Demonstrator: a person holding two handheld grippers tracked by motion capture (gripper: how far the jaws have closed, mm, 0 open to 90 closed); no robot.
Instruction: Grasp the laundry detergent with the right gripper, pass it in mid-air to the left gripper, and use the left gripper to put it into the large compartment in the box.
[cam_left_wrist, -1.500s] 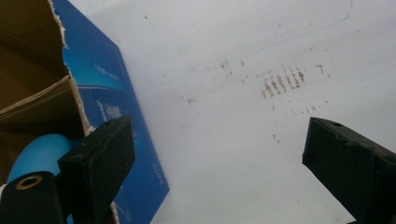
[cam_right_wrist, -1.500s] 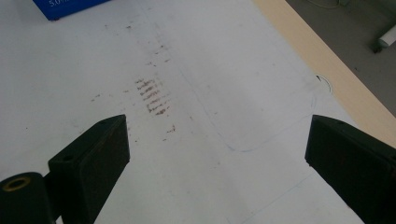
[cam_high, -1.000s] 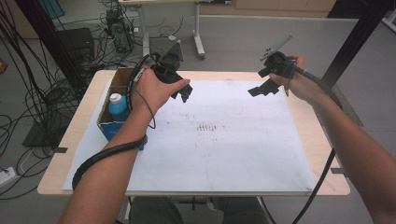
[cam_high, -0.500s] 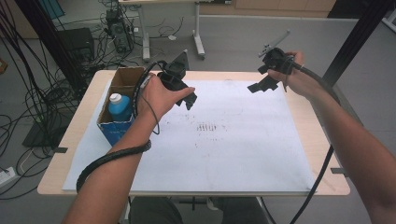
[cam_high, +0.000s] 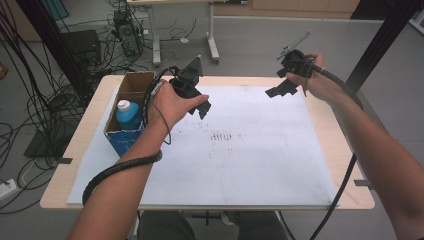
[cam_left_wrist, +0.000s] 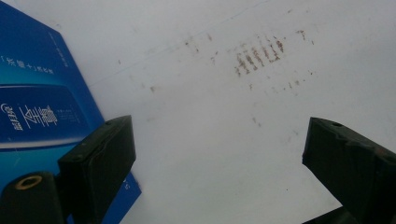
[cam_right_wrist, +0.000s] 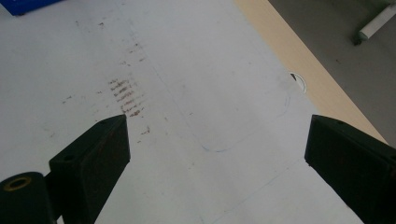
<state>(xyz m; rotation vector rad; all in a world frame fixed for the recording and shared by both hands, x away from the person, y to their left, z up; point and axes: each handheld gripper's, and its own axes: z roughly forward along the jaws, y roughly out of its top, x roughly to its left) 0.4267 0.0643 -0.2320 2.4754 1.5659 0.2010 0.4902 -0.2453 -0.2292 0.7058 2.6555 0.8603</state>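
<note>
Both tongs gape empty above the white sheet (cam_high: 240, 150), the blue box (cam_high: 122, 142) just beside the left tongs (cam_high: 202, 106)

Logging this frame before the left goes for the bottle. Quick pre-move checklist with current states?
1. Left gripper open, jaws wide apart: ok.
2. Left gripper empty: ok.
3. Right gripper open, empty, raised over the far right of the white sheet: ok.
4. Blue bottle stands upright in the cardboard box, white cap up: ok.
5. Left gripper lined up over the bottle: not ok, it is beside the box, over the sheet.
6. Bottle free in the box: cannot tell.
</note>
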